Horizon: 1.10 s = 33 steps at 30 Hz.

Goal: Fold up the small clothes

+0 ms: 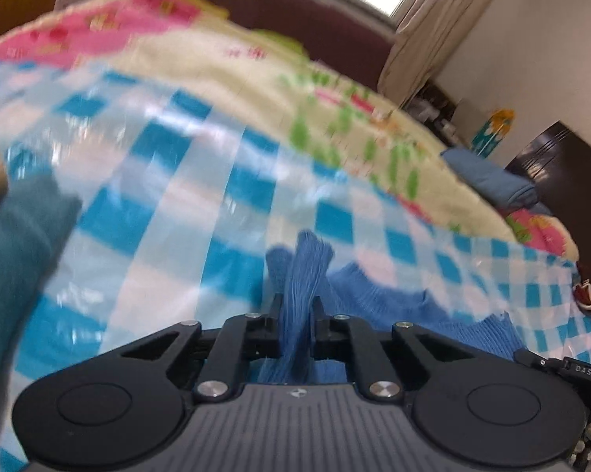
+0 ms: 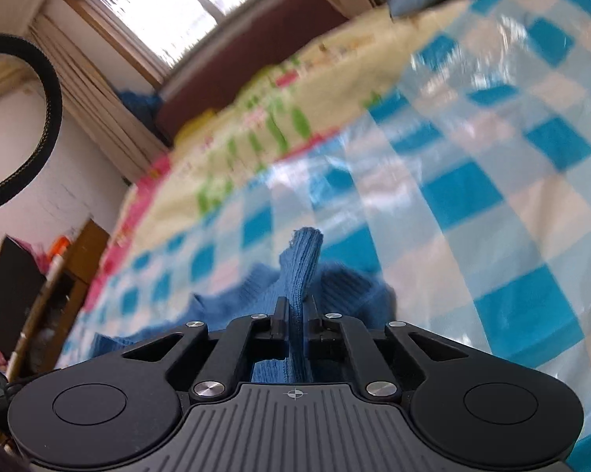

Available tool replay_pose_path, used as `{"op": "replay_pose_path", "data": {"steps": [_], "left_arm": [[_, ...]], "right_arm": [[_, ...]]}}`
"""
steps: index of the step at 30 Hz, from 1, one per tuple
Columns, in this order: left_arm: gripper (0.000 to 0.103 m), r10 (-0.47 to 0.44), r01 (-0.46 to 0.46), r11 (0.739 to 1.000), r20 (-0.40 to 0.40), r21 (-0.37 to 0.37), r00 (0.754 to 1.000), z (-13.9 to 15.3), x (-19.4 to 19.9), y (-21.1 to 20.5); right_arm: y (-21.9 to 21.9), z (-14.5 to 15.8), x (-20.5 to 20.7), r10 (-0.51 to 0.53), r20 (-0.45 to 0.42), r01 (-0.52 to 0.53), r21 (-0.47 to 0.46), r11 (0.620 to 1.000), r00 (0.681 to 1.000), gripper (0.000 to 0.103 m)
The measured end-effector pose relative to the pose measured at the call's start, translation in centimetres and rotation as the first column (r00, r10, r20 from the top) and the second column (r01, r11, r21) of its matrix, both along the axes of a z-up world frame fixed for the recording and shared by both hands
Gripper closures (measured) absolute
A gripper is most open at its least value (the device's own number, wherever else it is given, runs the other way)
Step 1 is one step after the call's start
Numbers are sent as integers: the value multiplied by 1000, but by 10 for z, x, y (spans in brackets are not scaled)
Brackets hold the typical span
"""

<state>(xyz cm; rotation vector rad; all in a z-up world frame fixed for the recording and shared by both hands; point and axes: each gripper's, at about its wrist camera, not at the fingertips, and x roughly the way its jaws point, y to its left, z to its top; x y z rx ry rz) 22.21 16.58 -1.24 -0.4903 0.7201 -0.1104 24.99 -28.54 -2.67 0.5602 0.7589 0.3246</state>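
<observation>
Blurred checkered sheet (image 1: 169, 181) — both tools (image 1: 298, 306) (image 2: 296, 310) clamped on blue knit (image 1: 374, 299), mostly hidden.

Bed spread with a checked plastic sheet

The bed (image 1: 256, 78) wears a cream floral cover; a glossy blue-and-white checked sheet (image 1: 157, 181) fills the frame's lower half over it, with a blue knit garment (image 1: 394, 295) at lower centre and folded blue cloth (image 1: 488, 177) at right.

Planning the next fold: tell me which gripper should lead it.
Neither clearly: the left gripper and the right gripper each pinch an edge of the blue knit garment over the checked sheet. Move both together.
</observation>
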Motion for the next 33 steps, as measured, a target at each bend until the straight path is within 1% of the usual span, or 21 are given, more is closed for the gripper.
{"op": "replay_pose_path", "data": {"steps": [2, 3, 5, 6, 7, 9, 10, 12, 13, 14, 17, 19, 20, 21, 22, 23, 24, 28, 30, 31, 33], "left_arm": [[93, 43, -43, 999, 30, 7, 999, -1, 1, 6], [93, 58, -58, 998, 24, 3, 998, -5, 4, 10], [93, 82, -82, 997, -27, 17, 996, -23, 14, 14], [93, 75, -74, 997, -67, 15, 995, -33, 17, 14], [93, 55, -56, 998, -99, -10, 994, -41, 18, 14], [92, 37, -41, 998, -100, -37, 994, -43, 7, 12], [89, 34, -38, 999, -86, -36, 996, -41, 2, 13], [76, 29, -33, 998, -74, -47, 997, -38, -1, 15], [64, 26, -30, 998, -74, -50, 997, -37, 0, 15], [58, 21, -25, 998, -75, -49, 997, -37, 1, 15], [49, -28, 23, 999, -123, -39, 992, -42, 15, 7], [50, -36, 36, 999, -134, -1, 990, -45, 20, -1], [65, -34, 40, 998, -143, 39, 989, -45, 22, -5], [78, -31, 40, 997, -145, 64, 989, -43, 22, -9], [85, -33, 41, 998, -138, 57, 990, -39, 20, -9], [86, -35, 40, 998, -115, 40, 993, -32, 17, -8], [86, -37, 41, 999, -87, 36, 996, -24, 12, -8], [88, -31, 31, 999, 10, 27, 999, 4, -4, -2], [93, -18, 17, 999, 47, 35, 999, 11, -5, 2], [93, -5, 3, 999, 52, 40, 999, 11, -1, 3], [93, 34, -35, 998, 16, 48, 999, -5, 10, 10]], "right_arm": [[-2, -3, -3, -38, 17, 38, 3, 999, 999, 98], [-3, -9, -3, -59, 15, 59, -14, 998, 998, 98], [-4, -27, 0, -78, -36, 77, -40, 996, 996, 98], [-4, -38, 2, -81, -74, 78, -44, 996, 994, 98], [-4, -46, 2, -77, -107, 72, -48, 996, 991, 97], [-4, -47, 1, -59, -113, 55, -38, 998, 992, 93], [-3, -43, 1, -48, -106, 44, -43, 998, 993, 91], [-3, -39, 3, -37, -99, 31, -56, 998, 994, 91], [-2, -39, 5, -29, -105, 23, -59, 998, 994, 91], [-2, -39, 6, -30, -109, 24, -56, 998, 994, 91], [0, -39, 7, -27, -125, 25, -23, 999, 992, 89], [1, -41, 10, -17, -133, 16, -9, 1000, 991, 85], [1, -42, 11, -14, -137, 12, -16, 1000, 990, 85], [1, -41, 11, -14, -138, 10, -26, 1000, 990, 85], [2, -38, 11, -11, -134, 6, -38, 999, 991, 88], [2, -34, 9, -13, -121, 7, -49, 999, 993, 93], [2, -27, 6, -12, -95, 8, -46, 999, 995, 95], [-5, 3, -10, -18, 16, 17, 49, 999, 1000, 96], [-6, 10, -16, -28, 58, 24, 69, 997, 998, 97], [-5, 9, -16, -36, 67, 32, 61, 998, 997, 97], [-1, -7, -9, -47, 29, 46, 14, 999, 998, 97]]}}
